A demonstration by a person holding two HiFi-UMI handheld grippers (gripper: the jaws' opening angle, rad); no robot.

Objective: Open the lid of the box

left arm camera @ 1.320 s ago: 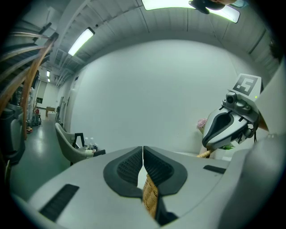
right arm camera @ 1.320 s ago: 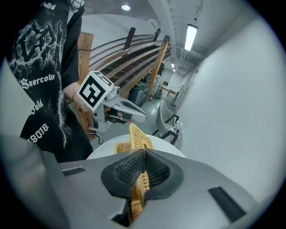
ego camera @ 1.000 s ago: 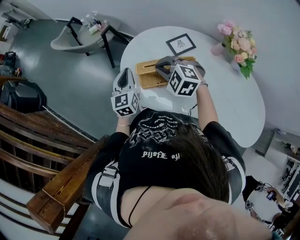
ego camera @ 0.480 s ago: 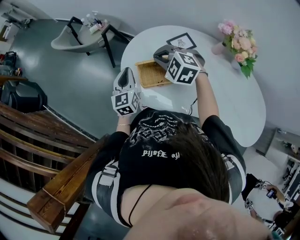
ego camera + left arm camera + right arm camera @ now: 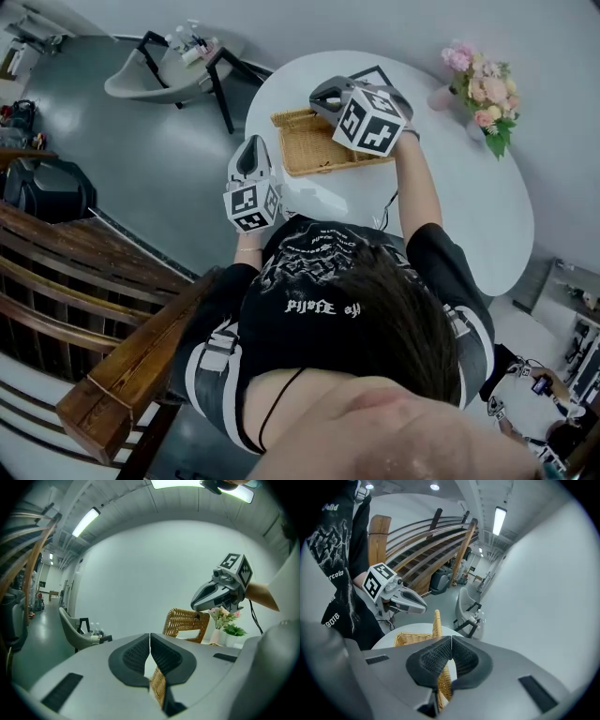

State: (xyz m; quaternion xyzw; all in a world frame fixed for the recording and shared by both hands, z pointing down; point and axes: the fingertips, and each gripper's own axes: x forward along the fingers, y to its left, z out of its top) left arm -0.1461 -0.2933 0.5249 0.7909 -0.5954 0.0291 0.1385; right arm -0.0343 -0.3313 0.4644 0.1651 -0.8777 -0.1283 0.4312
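You are lifting the lid (image 5: 186, 623) with your right gripper (image 5: 451, 641), and its 2 jaws are staying pressed together on the lid's free edge. Compared with 1 second ago, this gripper is now sitting higher and further toward the far side of the box (image 5: 323, 150). The lid, which was lying low over the box, is now standing nearly upright there, so the woven inside is showing. Your left gripper (image 5: 150, 641) is keeping still at the near left corner of the box. Its jaws are closed with a strip of wicker between them, so it seems to be steadying the box. In my judgement the opening is almost finished.
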